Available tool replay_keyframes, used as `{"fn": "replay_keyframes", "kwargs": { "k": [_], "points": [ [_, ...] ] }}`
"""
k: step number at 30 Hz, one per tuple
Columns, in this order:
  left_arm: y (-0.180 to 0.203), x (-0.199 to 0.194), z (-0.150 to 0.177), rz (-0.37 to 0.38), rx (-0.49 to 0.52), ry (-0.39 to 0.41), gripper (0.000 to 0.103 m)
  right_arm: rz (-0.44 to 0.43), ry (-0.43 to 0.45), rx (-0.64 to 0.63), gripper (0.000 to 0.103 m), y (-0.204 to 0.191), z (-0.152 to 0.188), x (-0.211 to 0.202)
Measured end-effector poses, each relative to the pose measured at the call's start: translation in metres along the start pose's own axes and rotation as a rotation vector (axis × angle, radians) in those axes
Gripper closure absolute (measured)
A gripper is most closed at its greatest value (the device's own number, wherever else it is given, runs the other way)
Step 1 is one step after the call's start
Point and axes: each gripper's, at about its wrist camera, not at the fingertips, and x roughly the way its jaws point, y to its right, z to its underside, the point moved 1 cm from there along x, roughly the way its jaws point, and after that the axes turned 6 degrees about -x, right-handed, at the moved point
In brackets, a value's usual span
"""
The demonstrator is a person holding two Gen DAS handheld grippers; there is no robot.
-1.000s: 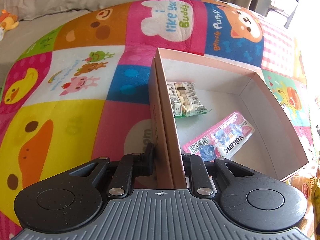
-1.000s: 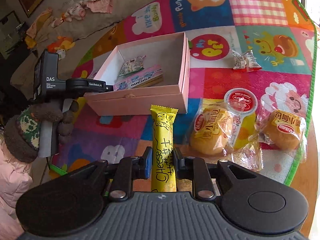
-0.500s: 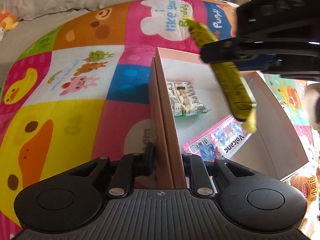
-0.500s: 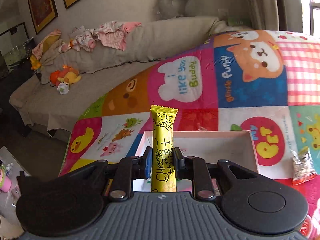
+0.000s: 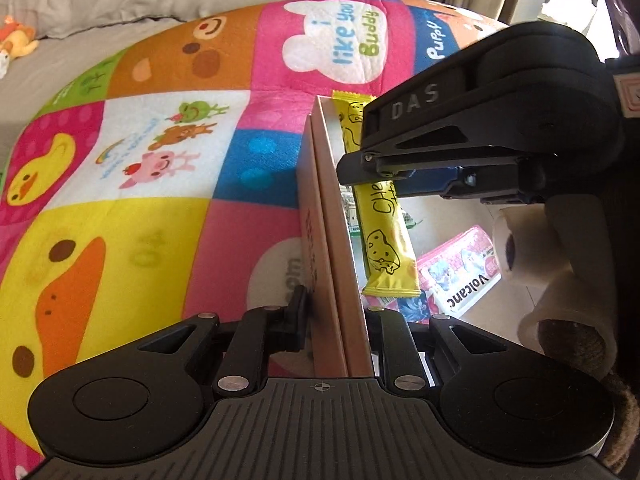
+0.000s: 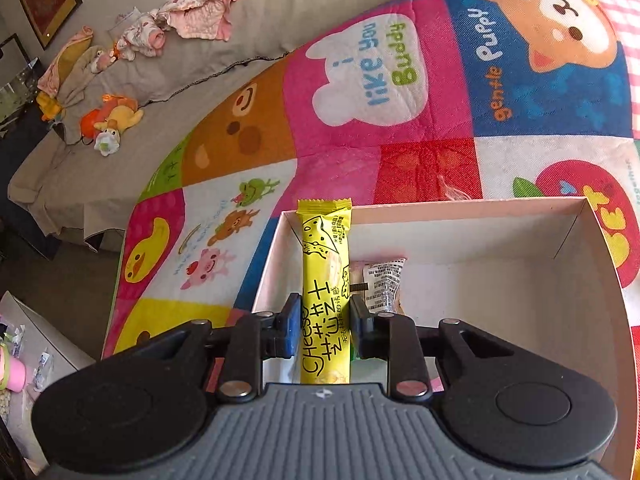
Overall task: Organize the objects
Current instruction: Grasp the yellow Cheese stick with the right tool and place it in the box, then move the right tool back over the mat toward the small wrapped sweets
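Note:
My left gripper (image 5: 336, 308) is shut on the left wall of the open pink box (image 5: 320, 184), one finger outside and one inside. My right gripper (image 6: 325, 312) hangs over the box (image 6: 480, 204), holding a yellow cheese stick (image 6: 325, 264) lengthwise against that same wall. Its jaws are opening, with the pads still touching the wrapper. In the left wrist view the cheese stick (image 5: 384, 240) slopes down into the box under the right gripper's black body (image 5: 500, 92). A pink Volcano pack (image 5: 464, 276) and a clear biscuit packet (image 6: 384, 280) lie on the box floor.
The box sits on a colourful cartoon play mat (image 6: 360, 80). A grey sofa (image 6: 200, 64) behind it carries clothes and plush toys (image 6: 108, 120). A gloved hand (image 5: 560, 260) holds the right gripper. A pink cup (image 6: 10, 372) stands low at the left.
The right gripper carried the cheese stick from the mat in front of the box to above it, then down along the left wall. The left gripper kept its hold on the wall.

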Motion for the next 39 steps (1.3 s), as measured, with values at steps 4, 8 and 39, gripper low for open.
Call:
{"fn": "replay_keyframes", "kwargs": {
  "k": [4,8,39],
  "points": [
    [0.000,0.000,0.000,-0.003,0.001,-0.004,0.083,-0.010,0.037,0.008,0.065,0.011,0.006,-0.018],
    [-0.001,0.000,0.000,-0.001,-0.002,-0.004,0.083,0.005,0.102,0.012,0.059,0.037,0.020,-0.056],
    [-0.004,0.000,-0.001,0.018,-0.033,-0.001,0.082,-0.036,-0.018,-0.071,0.075,0.008,-0.037,0.003]
  ]
}}
